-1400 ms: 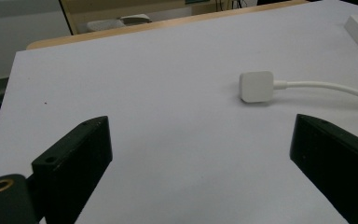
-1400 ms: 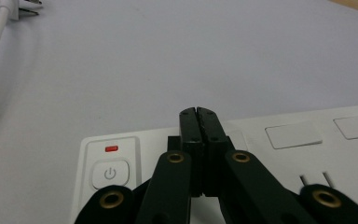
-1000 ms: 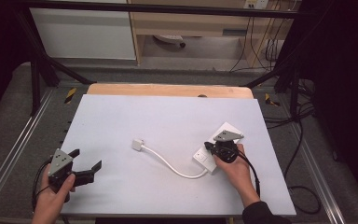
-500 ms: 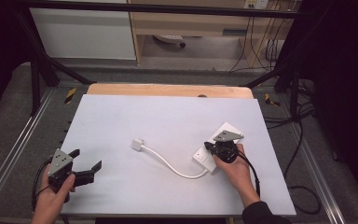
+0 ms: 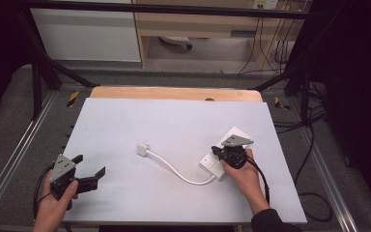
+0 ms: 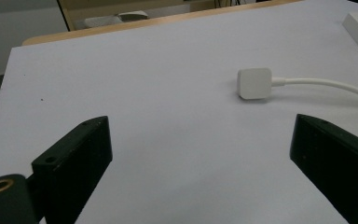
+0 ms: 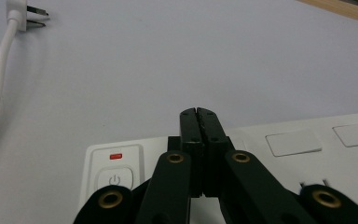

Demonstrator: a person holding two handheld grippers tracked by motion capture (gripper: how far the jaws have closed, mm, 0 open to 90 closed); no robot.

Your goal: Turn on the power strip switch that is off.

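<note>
— Where is the power strip (image 5: 222, 153) lying?

— On the right part of the white table (image 5: 174, 121), its cord (image 5: 176, 170) running left to the plug (image 5: 142, 149).

— And the right gripper (image 7: 199, 113)?

— It's hovering over the strip beside the switch (image 7: 115, 177) — jaws pressing together, gripping nothing.

— The left gripper (image 5: 91, 170)?

— It's sitting well apart at the table's left — jaws gaping wide, holding nothing.
</note>
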